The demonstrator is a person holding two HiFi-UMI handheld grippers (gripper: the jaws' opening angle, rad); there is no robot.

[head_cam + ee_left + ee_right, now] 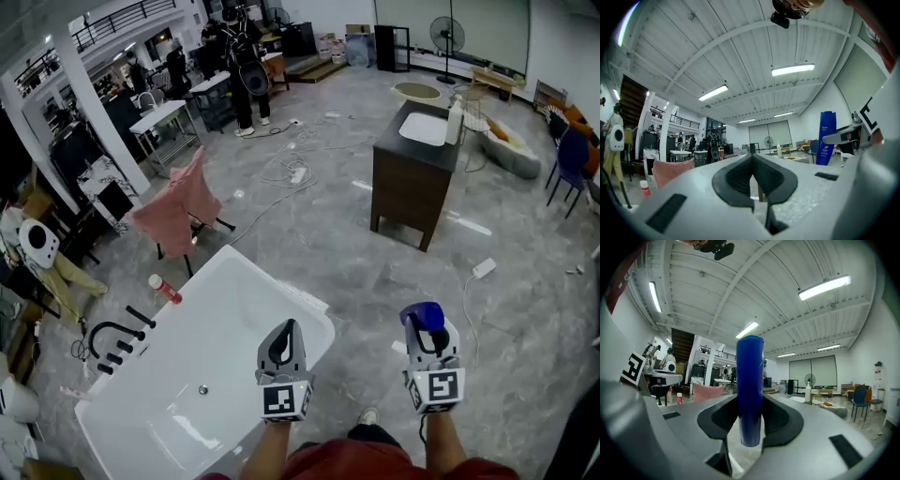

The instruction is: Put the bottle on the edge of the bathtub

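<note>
Blue bottle [750,390], white bathtub [234,328], pink cloth [178,202], grey floor [328,234]

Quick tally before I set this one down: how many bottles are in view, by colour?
blue bottle: 1
red bottle: 1
white bottle: 1
Total: 3

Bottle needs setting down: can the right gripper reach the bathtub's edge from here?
Probably yes. The right gripper, shut on the blue bottle, hangs over floor beside the bathtub; only the left gripper hovers near that rim.
</note>
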